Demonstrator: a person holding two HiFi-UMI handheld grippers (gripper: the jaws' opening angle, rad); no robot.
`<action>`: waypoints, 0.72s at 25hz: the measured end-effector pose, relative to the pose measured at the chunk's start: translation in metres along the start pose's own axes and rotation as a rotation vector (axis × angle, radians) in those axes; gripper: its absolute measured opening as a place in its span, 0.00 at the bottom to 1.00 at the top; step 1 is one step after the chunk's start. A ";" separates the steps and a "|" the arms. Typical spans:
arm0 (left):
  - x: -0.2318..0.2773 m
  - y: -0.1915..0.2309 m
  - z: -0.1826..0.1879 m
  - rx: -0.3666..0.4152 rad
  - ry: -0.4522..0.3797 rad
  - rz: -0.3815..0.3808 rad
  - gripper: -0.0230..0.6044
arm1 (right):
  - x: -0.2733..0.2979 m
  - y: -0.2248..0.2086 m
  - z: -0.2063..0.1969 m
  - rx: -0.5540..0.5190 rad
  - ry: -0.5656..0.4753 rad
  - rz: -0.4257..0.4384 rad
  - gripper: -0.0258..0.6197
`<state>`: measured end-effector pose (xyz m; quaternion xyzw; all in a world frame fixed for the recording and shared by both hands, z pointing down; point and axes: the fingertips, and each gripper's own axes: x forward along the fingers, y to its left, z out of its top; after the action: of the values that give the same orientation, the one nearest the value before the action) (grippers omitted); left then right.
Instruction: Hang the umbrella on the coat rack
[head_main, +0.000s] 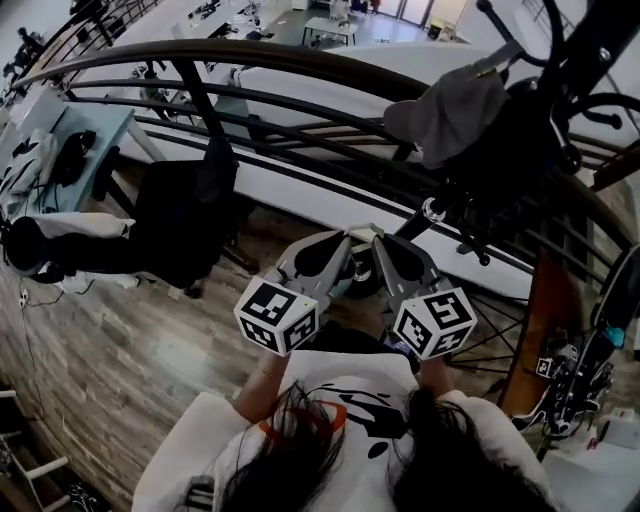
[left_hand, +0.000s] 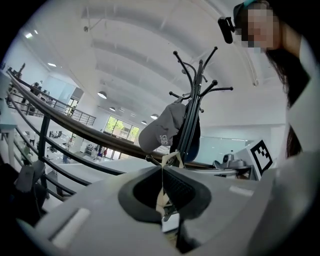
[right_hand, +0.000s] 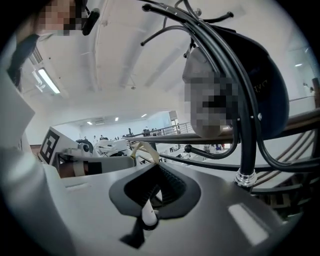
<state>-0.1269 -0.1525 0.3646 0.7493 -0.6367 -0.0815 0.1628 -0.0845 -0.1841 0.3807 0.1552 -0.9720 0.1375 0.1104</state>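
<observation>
The black coat rack stands at upper right, and a grey cap hangs on it. My left gripper and right gripper meet tip to tip just short of its pole. Each is shut on the umbrella's beige strap loop, seen in the left gripper view and in the right gripper view. A white stub with a black ring sits under the right jaws. The rest of the umbrella is mostly hidden under the grippers. Rack hooks rise well above the left gripper. The pole is right of my right gripper.
A curved dark railing runs across behind the rack, with a drop to a lower floor beyond. A black office chair and a desk stand at left on wooden flooring. A wooden panel and spoked wheel are at right. A dark cap also hangs on the rack.
</observation>
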 end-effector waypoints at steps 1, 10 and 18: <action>0.005 0.005 0.002 -0.003 0.005 -0.014 0.04 | 0.004 -0.004 0.002 0.006 -0.003 -0.016 0.08; 0.048 0.037 0.021 0.015 0.098 -0.198 0.04 | 0.040 -0.029 0.022 0.059 -0.044 -0.200 0.08; 0.080 0.061 0.041 0.062 0.136 -0.342 0.04 | 0.055 -0.048 0.032 0.106 -0.098 -0.361 0.08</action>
<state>-0.1830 -0.2447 0.3538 0.8552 -0.4896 -0.0373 0.1660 -0.1252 -0.2525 0.3755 0.3392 -0.9240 0.1587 0.0774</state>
